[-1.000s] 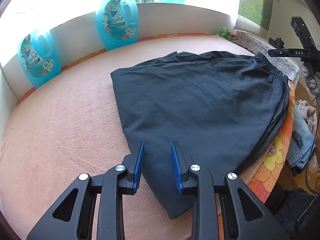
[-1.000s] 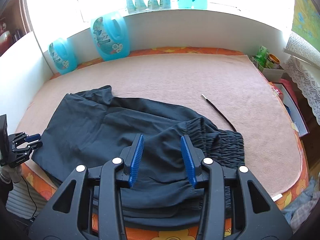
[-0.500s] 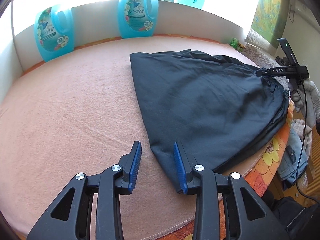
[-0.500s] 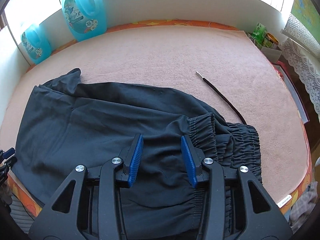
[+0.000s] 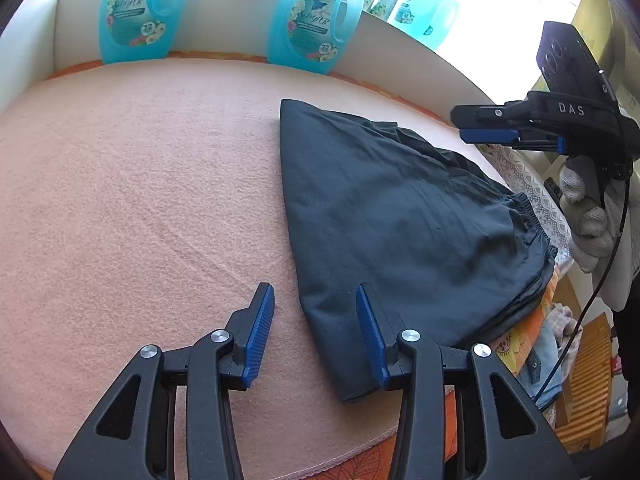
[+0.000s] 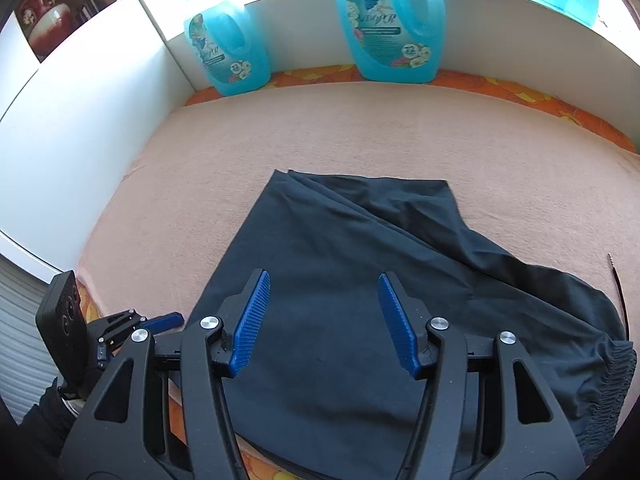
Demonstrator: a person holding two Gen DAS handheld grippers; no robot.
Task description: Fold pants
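The dark pants (image 5: 400, 216) lie folded on the pink blanket (image 5: 140, 200) of the bench, at its near edge, with the elastic waistband (image 6: 612, 380) toward the right corner. The left tool (image 5: 315, 334) has just been opening; its jaws are spread, with the pants' narrow end between them, not pinched. The right tool (image 6: 323, 322) has also just been opening and is spread above the cloth, holding nothing.

Dark pants (image 5: 400, 216) (apparently folded) flat on blanket
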